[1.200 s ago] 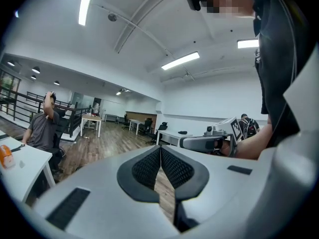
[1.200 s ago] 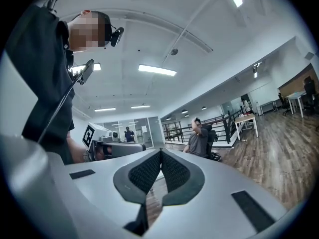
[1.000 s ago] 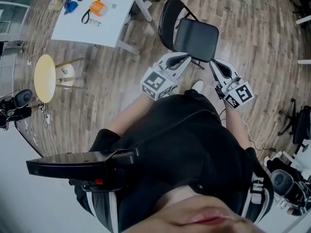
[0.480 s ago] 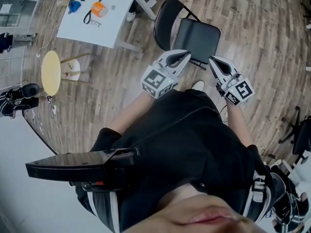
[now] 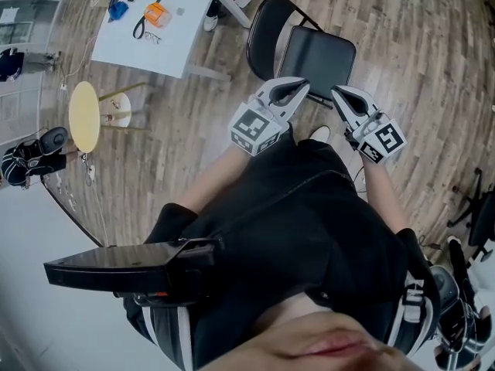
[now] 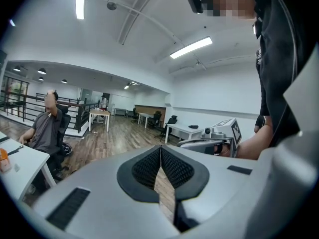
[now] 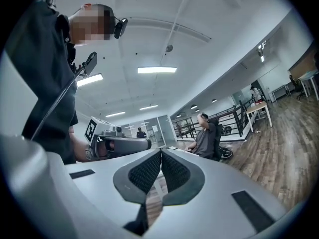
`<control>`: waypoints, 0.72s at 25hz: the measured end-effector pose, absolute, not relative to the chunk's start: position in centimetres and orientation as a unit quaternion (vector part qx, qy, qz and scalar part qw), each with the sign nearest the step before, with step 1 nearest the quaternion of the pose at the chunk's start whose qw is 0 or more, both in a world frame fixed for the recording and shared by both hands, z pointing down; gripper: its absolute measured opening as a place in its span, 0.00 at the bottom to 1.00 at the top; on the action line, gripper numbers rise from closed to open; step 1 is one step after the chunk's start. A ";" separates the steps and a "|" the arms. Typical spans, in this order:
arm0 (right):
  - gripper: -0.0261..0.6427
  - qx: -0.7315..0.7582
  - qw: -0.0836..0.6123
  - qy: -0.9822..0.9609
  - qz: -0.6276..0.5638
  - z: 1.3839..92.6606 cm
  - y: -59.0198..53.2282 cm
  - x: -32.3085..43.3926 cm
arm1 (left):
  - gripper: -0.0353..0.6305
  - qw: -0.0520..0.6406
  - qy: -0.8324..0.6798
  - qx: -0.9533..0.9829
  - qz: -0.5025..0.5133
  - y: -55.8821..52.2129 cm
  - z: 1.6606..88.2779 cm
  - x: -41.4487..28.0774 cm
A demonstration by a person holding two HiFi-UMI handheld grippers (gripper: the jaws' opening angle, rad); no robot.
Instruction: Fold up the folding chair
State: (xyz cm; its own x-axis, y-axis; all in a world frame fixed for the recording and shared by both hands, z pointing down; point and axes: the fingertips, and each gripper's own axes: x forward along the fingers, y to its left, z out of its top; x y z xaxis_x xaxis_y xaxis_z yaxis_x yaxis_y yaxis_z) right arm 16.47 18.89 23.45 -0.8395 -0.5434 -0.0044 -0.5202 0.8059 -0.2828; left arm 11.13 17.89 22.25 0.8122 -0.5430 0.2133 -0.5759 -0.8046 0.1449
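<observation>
Holding the left tool (image 5: 300, 89) and the right tool (image 5: 339, 93) out ahead of the body, side by side, near each other but apart. Pressing each one together on nothing, with only meshed pads and a sliver of floor (image 5: 418, 37) showing in either gripper view. Pointing both roughly level, out across the room rather than down, and so catching none of the chair (image 5: 317, 52) in those views.

Hovering, in the head view, by the near edge of the seat, one tool toward each front corner. Not managing to tell from there whether touching it, though probably not.

Finding the chair unfolded on the wood floor, with seat flat and backrest on the far side, beside a corner of the white table (image 5: 155, 29) and well apart from the round stool (image 5: 83, 114).

Judging the task as barely begun, with nothing gripped yet. Reading the paired stance as getting ready for a two-sided lift. Likely needing either to spread both tools before clamping the seat's front edge, or to slip shut tips under it and tip it up toward the backrest.

Standing close, with one shoe (image 5: 317, 134) just short of the front legs, presumably for reach. Risking, with a one-sided push, sliding the light chair across the smooth floor instead of folding it.
</observation>
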 end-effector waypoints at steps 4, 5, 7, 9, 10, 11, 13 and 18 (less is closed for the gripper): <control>0.06 -0.292 0.035 0.945 -0.145 24.2 17.4 14.8 | 0.06 0.111 -0.282 0.950 0.082 16.2 23.1 9.6; 0.06 -0.297 0.035 0.942 -0.150 24.3 16.8 14.4 | 0.06 0.114 -0.277 0.950 0.082 15.7 23.4 9.1; 0.06 -0.309 0.034 0.937 -0.161 24.8 15.6 13.7 | 0.06 0.119 -0.267 0.953 0.083 14.5 23.9 8.2; 0.06 -0.322 0.030 0.931 -0.169 25.4 14.3 13.1 | 0.06 0.121 -0.259 0.955 0.085 12.9 24.4 7.2; 0.06 -0.328 0.027 0.928 -0.172 25.7 13.6 12.7 | 0.06 0.123 -0.256 0.955 0.086 12.1 24.6 6.6; 0.06 -0.333 0.023 0.926 -0.176 26.0 13.0 12.3 | 0.06 0.126 -0.253 0.955 0.088 11.2 24.8 6.0; 0.06 -0.343 0.015 0.921 -0.184 26.9 11.8 11.6 | 0.06 0.135 -0.247 0.955 0.095 9.6 25.7 4.4; 0.06 -0.371 -0.003 0.904 -0.215 30.1 8.8 10.7 | 0.06 0.176 -0.246 0.943 0.135 5.3 29.4 0.3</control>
